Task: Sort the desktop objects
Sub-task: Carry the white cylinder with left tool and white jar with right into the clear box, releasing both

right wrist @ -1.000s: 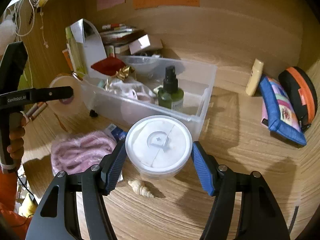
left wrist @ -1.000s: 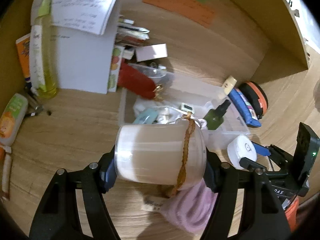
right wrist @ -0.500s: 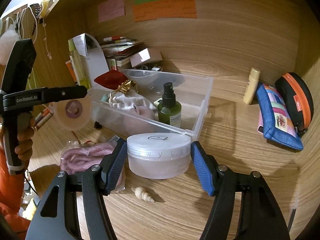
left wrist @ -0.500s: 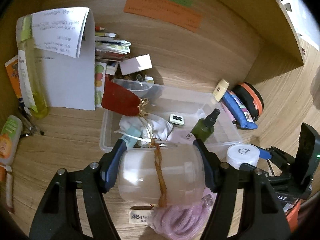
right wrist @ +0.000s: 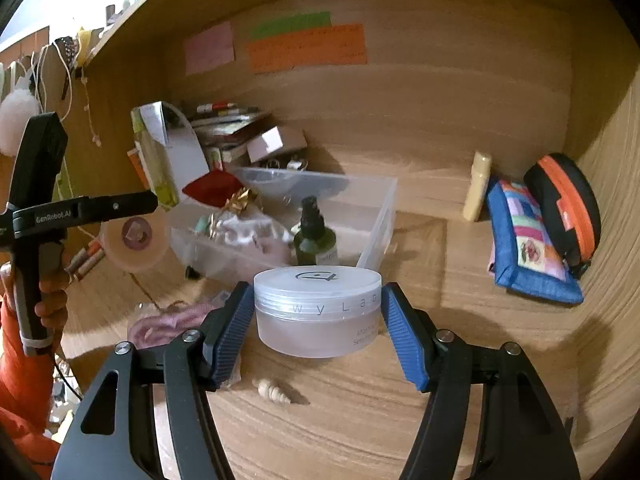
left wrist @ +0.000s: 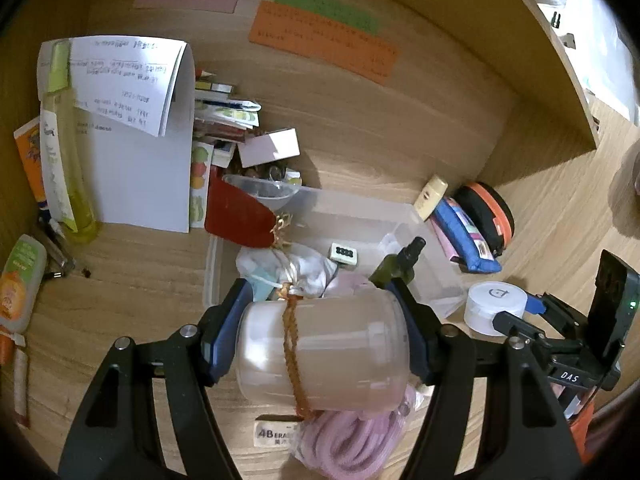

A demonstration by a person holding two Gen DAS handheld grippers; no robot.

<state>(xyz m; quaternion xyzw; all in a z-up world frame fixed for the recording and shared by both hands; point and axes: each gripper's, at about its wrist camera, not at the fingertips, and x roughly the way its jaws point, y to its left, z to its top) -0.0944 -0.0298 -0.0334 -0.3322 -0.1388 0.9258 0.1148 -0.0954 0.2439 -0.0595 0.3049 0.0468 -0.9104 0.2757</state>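
Jar (left wrist: 324, 350), frosted, cylindrical and girdled by braided brown cord (left wrist: 294, 354), lies sideways clamped in the left gripper (left wrist: 320, 344) above a coiled pink rope (left wrist: 352, 444), near the clear plastic bin (left wrist: 420, 220). Right wrist view: the right gripper (right wrist: 318, 334) squeezes a squat, round, translucent cream tub (right wrist: 318, 310) over the woodgrain desk (right wrist: 400, 420), ribbed blue pads (right wrist: 404, 340) against its sides.

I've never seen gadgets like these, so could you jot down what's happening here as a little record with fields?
Place: wooden desk
Left gripper: shut on a frosted cylindrical jar with a brown cord around it, held on its side
Right gripper: around a round translucent cream tub
Bin: clear plastic box behind the tub, holding a dark green spray bottle
Loose items: pink coiled cord, small seashell
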